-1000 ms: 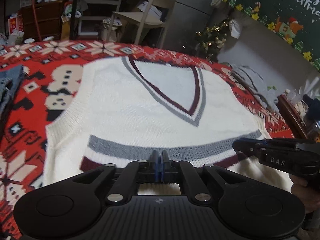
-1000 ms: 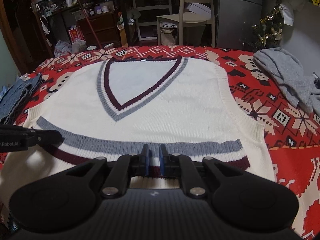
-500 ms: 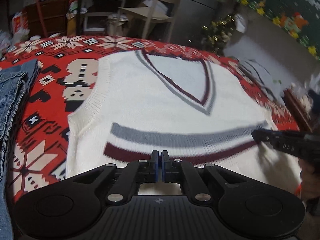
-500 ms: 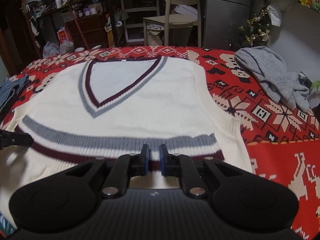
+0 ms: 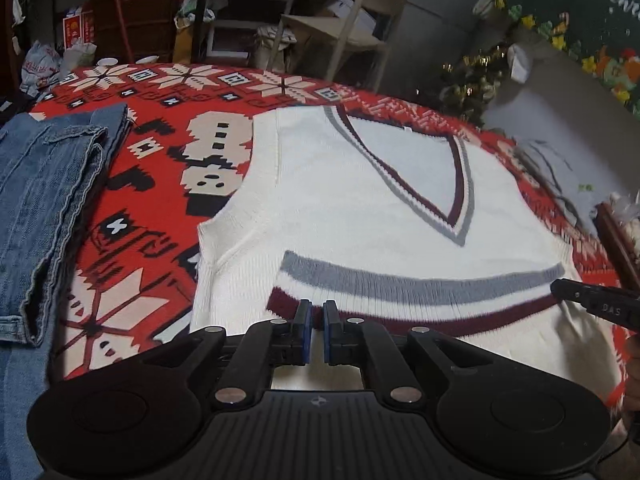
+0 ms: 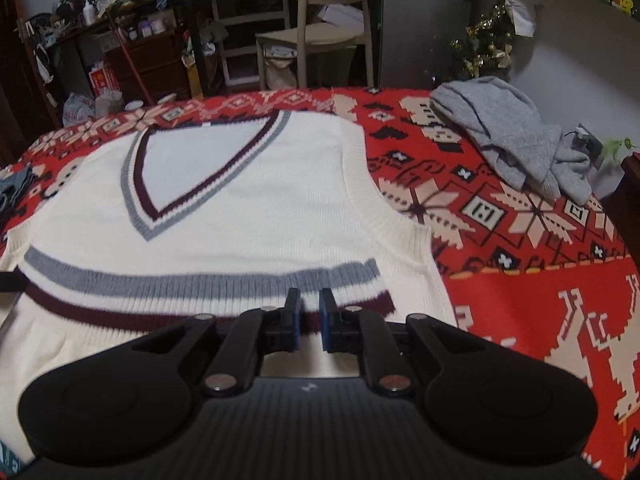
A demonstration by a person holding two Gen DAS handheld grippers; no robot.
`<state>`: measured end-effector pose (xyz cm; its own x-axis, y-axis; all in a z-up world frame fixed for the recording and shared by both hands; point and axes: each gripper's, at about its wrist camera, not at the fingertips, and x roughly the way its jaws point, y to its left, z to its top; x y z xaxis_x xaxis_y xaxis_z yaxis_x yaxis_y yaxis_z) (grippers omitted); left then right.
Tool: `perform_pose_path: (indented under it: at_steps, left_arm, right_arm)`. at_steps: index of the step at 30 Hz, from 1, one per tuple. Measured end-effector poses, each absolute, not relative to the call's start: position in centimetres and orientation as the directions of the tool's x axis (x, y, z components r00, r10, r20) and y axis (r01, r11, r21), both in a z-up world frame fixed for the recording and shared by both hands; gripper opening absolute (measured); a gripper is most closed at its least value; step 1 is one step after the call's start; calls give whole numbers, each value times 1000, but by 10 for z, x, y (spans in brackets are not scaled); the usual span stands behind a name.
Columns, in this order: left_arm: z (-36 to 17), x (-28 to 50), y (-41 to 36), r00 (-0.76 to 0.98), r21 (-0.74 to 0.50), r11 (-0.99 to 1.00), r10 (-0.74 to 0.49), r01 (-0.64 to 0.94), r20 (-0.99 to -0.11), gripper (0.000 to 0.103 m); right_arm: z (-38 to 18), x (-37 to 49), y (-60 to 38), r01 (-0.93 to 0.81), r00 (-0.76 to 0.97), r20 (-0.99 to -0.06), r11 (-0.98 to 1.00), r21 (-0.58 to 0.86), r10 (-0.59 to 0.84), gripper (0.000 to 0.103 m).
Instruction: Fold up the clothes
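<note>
- The vest (image 5: 360,216), cream knit with a grey and maroon V-neck, lay spread flat on the red patterned cloth (image 5: 168,148) covering the desk, its neck towards the far side.
- Its hem (image 6: 192,292), with a grey stripe and a maroon stripe, was folded up over the vest's body on the near side.
- The left hand-held gripper (image 5: 316,330) had its jaws nearly pressed together over the maroon stripe near the hem's left end; the hem appeared pinched between them.
- The right hand-held gripper (image 6: 309,322) had its jaws a narrow gap apart over the hem's right end, with maroon knit showing in the gap; whether the pads pressed on it could not be told.
- Folded jeans (image 5: 44,200) lay on the cloth left of the vest.
- A crumpled grey garment (image 6: 516,140) lay on the cloth to the right, apart from the vest.
- A chair (image 6: 324,16) stood beyond the desk.
</note>
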<state>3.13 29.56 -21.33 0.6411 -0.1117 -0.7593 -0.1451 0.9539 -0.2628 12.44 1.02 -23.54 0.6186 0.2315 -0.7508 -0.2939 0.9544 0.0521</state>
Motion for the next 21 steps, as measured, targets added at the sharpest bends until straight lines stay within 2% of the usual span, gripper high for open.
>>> perform_pose_path:
  at_steps: [5, 7, 21]
  left_arm:
    - [-210, 36, 299, 642, -270, 949, -105, -164, -760, 6]
    - [-208, 34, 301, 645, -260, 950, -90, -173, -759, 6]
    - [-211, 42, 318, 653, -277, 938, -76, -210, -753, 6]
  right_arm:
    - [-236, 139, 19, -257, 634, -747, 966, 38, 198, 8]
    - [-232, 137, 15, -247, 636, -746, 968, 47, 198, 3]
    - [-235, 147, -8, -203, 639, -750, 978, 51, 172, 4]
